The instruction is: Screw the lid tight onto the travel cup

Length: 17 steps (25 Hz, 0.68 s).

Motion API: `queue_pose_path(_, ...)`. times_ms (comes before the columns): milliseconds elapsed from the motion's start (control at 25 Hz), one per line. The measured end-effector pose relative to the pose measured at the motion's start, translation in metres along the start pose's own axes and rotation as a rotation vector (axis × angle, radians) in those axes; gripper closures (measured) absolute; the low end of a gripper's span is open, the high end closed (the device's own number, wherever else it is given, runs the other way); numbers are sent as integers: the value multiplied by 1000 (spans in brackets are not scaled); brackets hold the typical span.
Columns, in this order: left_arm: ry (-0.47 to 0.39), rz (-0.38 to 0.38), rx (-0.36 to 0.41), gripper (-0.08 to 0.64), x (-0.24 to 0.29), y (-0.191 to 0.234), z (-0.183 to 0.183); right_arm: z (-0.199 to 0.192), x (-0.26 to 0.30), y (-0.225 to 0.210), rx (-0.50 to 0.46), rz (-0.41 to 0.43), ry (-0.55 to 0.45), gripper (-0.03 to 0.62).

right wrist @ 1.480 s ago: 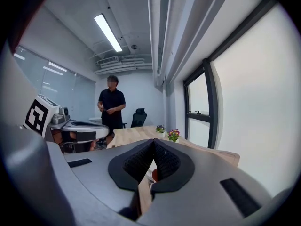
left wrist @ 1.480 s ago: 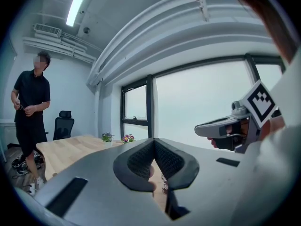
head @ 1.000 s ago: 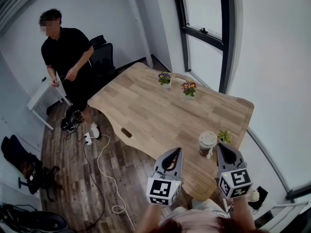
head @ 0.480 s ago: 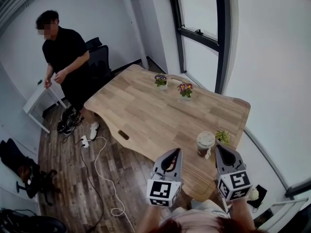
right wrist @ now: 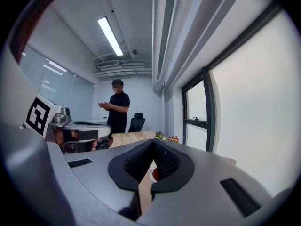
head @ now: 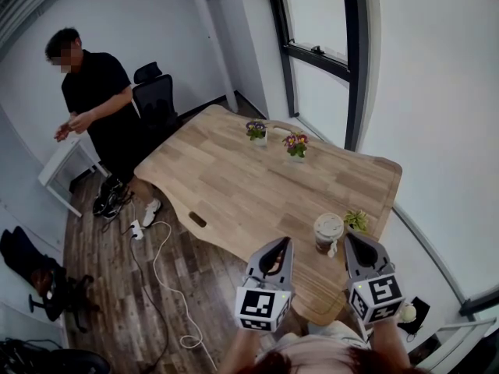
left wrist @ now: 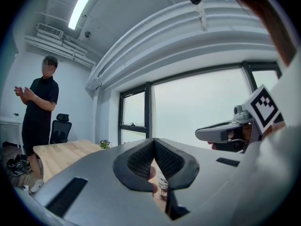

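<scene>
Wooden table (head: 234,179): one cup (head: 327,231), three plants (head: 297,142).

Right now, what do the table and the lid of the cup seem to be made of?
The table looks like pale wood or a wood-look laminate with a matte finish; plank seams and grain show. The lid is probably plastic, off-white and smooth, but too small to be sure.

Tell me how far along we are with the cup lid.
Done: a pale lid looks set on the travel cup on the table; tightness can't be judged. In hand: nothing, the left gripper and right gripper are both shut, empty, short of the cup. Left: hold the cup, twist the lid tight.
</scene>
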State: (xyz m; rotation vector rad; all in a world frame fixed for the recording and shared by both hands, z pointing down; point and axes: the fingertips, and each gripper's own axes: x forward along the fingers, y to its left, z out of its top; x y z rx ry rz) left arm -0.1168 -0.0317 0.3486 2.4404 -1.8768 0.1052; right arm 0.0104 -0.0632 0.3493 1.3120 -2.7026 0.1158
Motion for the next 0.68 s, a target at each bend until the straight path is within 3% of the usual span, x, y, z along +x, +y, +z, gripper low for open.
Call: queue_pose_path(680,18,-17,1,558,17,-9,-1,1,7,-14,5,-1,0,592)
